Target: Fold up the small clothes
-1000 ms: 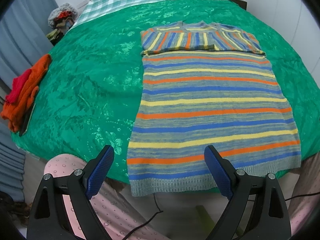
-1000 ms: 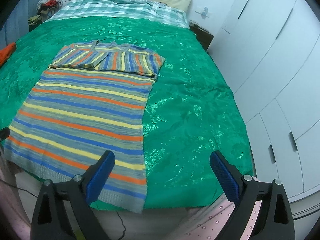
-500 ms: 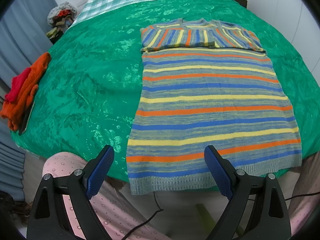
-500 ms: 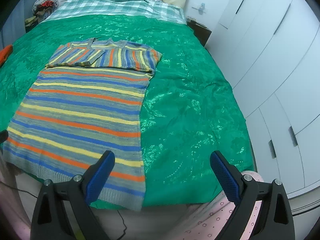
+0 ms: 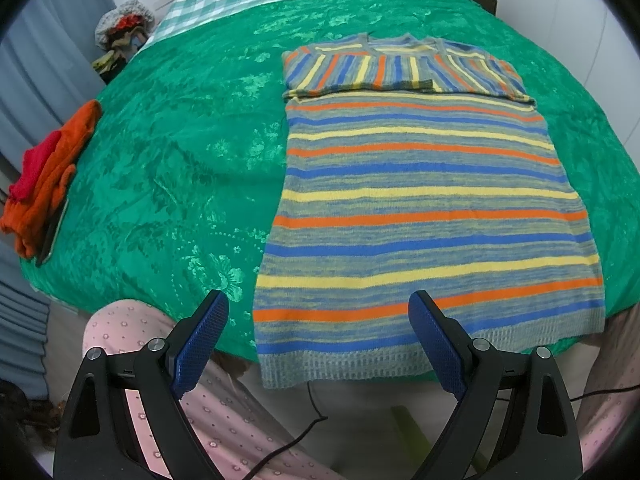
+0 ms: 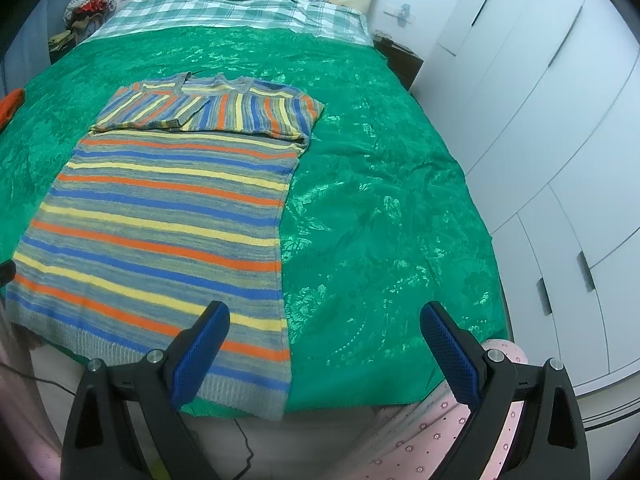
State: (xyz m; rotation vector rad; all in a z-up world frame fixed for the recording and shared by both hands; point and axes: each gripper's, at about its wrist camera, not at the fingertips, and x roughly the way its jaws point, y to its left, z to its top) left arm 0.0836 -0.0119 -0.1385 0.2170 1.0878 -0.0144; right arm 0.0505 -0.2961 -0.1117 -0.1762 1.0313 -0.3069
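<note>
A striped knit garment in grey, blue, yellow and orange lies flat on the green bedspread, its sleeves folded across the top. Its ribbed hem hangs over the near bed edge. My left gripper is open, hovering just in front of the hem's left half, holding nothing. In the right wrist view the same garment fills the left half, and my right gripper is open above the hem's right corner and the bare bedspread. Neither gripper touches the cloth.
Orange and red clothes lie piled at the bed's left edge. A checked sheet and pillow are at the head. White wardrobe doors stand close on the right. Pink dotted trouser legs and a black cable show below the bed edge.
Both views have shifted slightly toward the bed, so the garment appears a little lower and nearer. Both grippers stay open and the garment has not moved.
</note>
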